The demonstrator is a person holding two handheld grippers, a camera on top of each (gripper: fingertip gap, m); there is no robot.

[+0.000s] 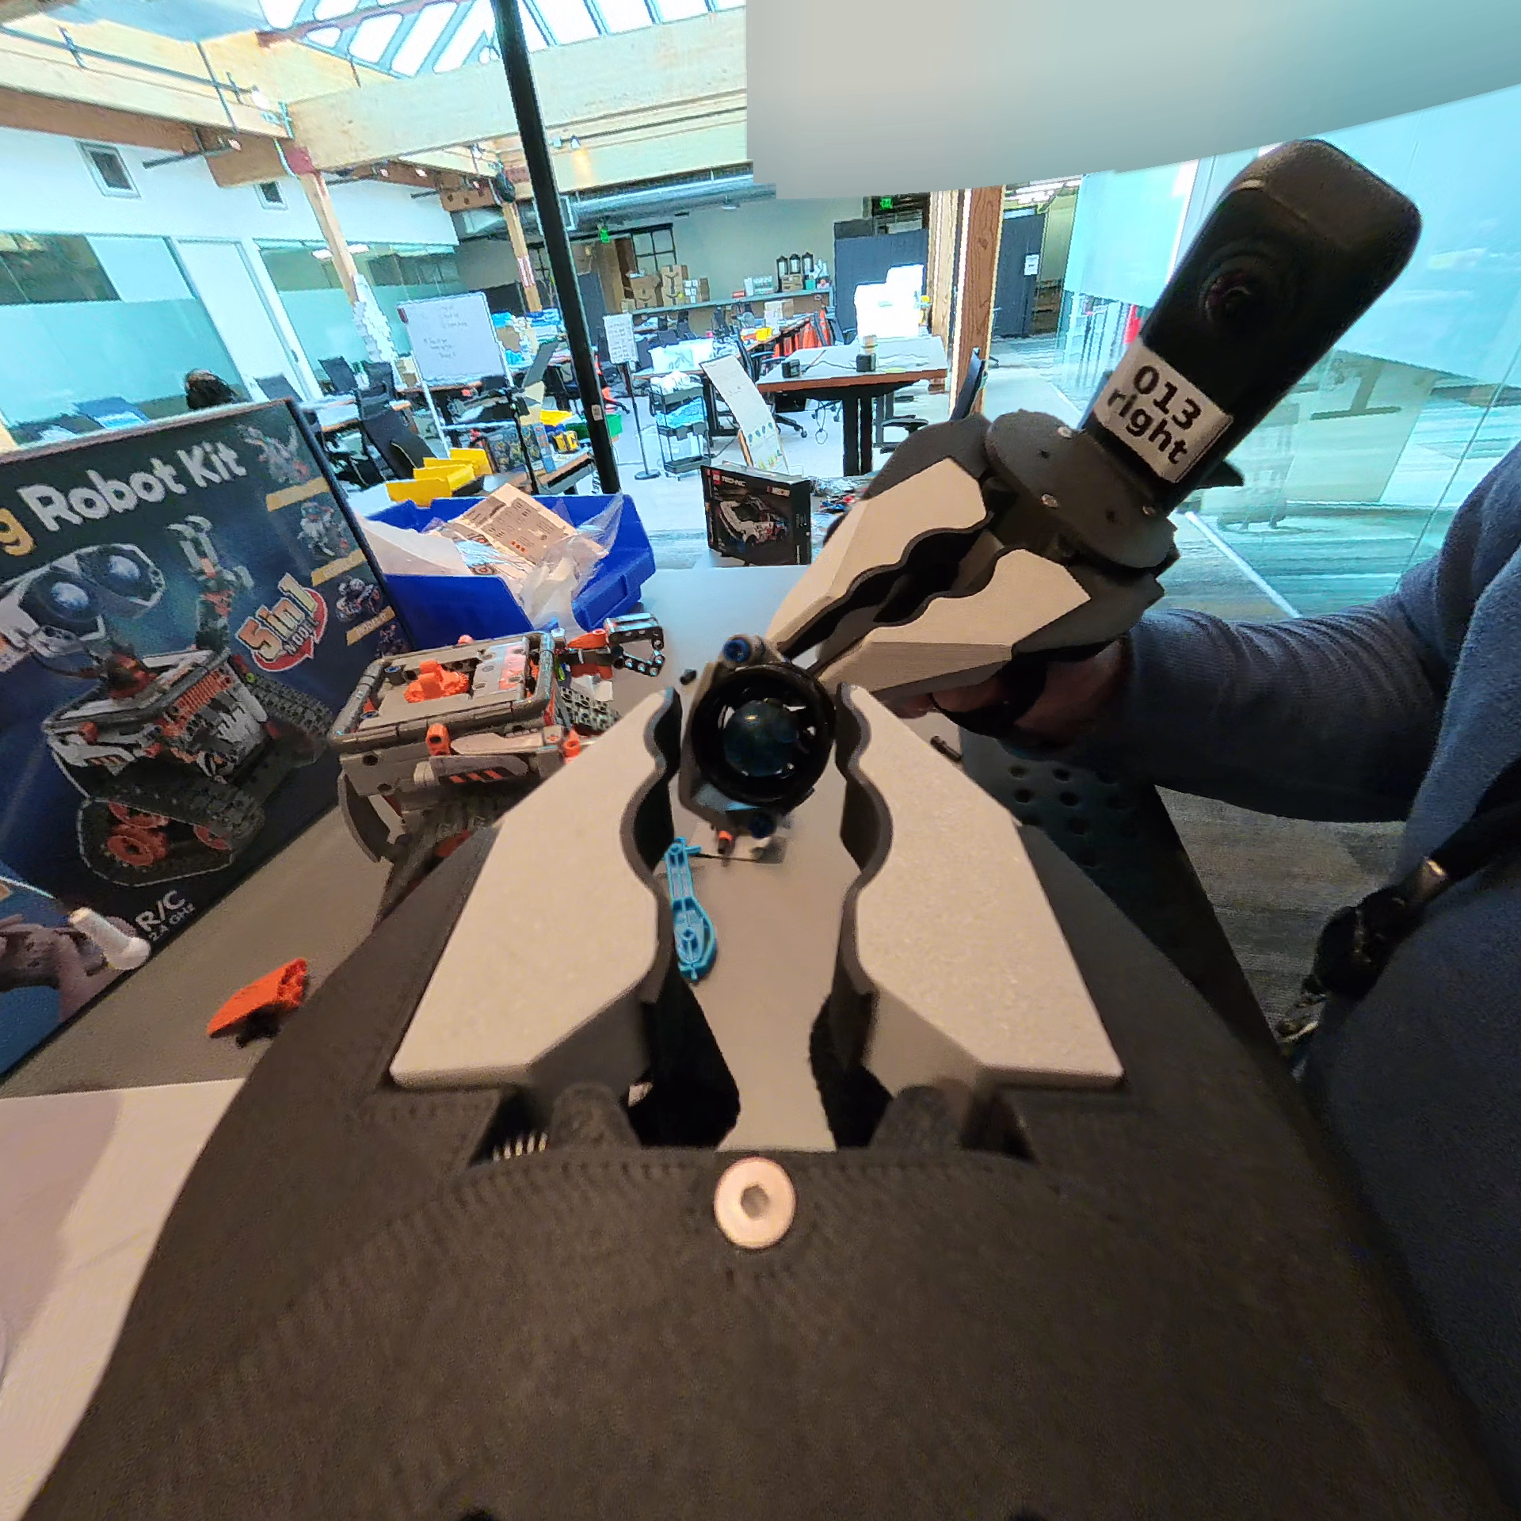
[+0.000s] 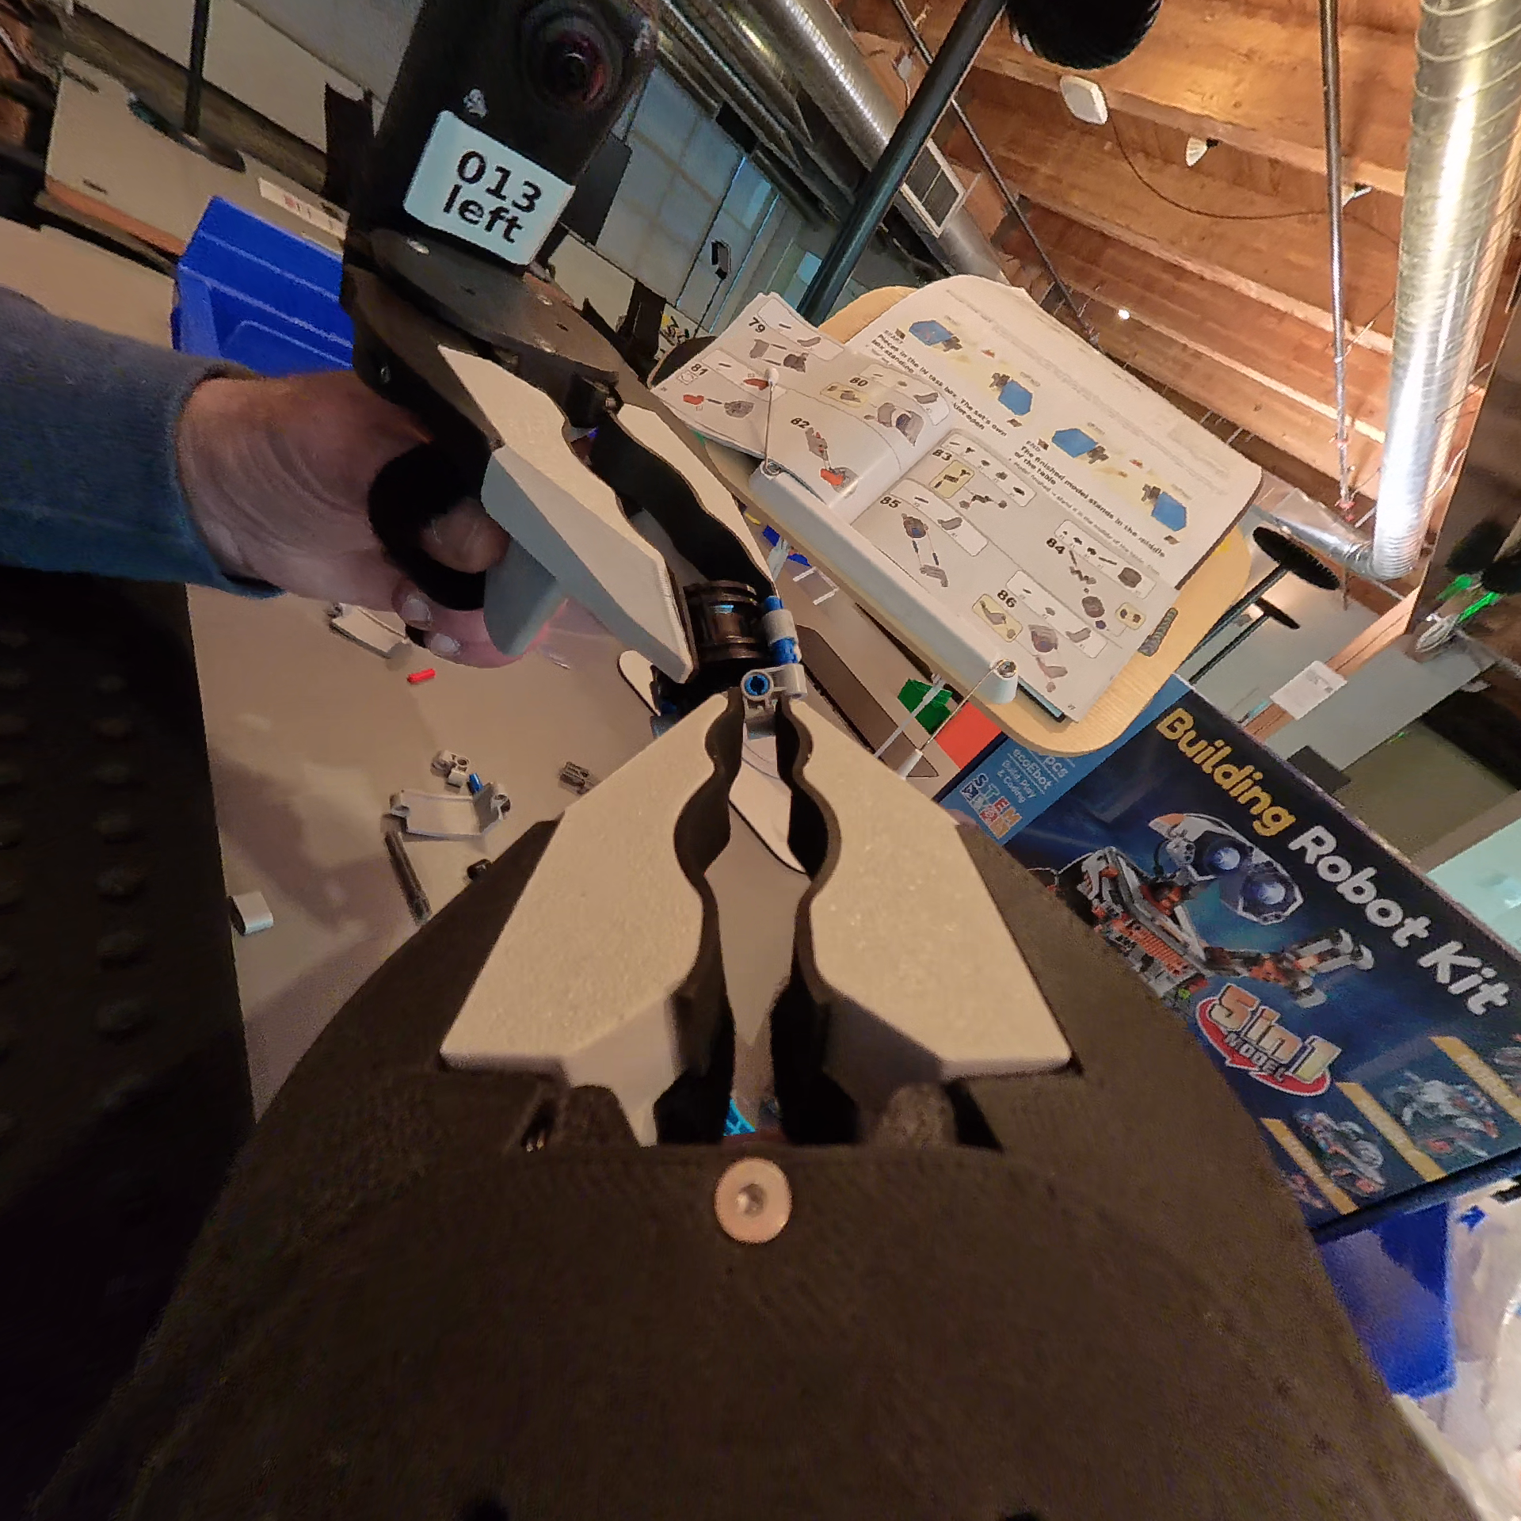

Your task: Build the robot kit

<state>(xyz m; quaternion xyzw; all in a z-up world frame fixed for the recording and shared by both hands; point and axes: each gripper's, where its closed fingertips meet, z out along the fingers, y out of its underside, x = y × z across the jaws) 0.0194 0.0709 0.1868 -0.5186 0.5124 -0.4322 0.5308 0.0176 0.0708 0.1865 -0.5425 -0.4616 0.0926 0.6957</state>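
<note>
The left hand-held gripper (image 1: 753, 741) clamps a black wheel assembly (image 1: 753, 737). The right hand-held gripper (image 2: 761, 712) pinches its grey connector (image 2: 769, 687). Twisting could pop both apart over the desk (image 2: 313, 741).

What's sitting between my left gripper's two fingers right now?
In the left wrist view, the left gripper clamps a black ring piece with a blue ball inside; the right gripper pinches its connector.

The dark printed kit box (image 1: 165, 658) is cut off by the left edge of the left wrist view. The flat blue plastic strip (image 1: 687, 913) runs partly under the left gripper (image 1: 753, 724). In the right wrist view, small grey and black plastic pieces (image 2: 448, 802) on the grey surface (image 2: 329, 741) are too small to identify. The blue plastic bin (image 2: 255, 288) is partly hidden behind the far gripper.
</note>
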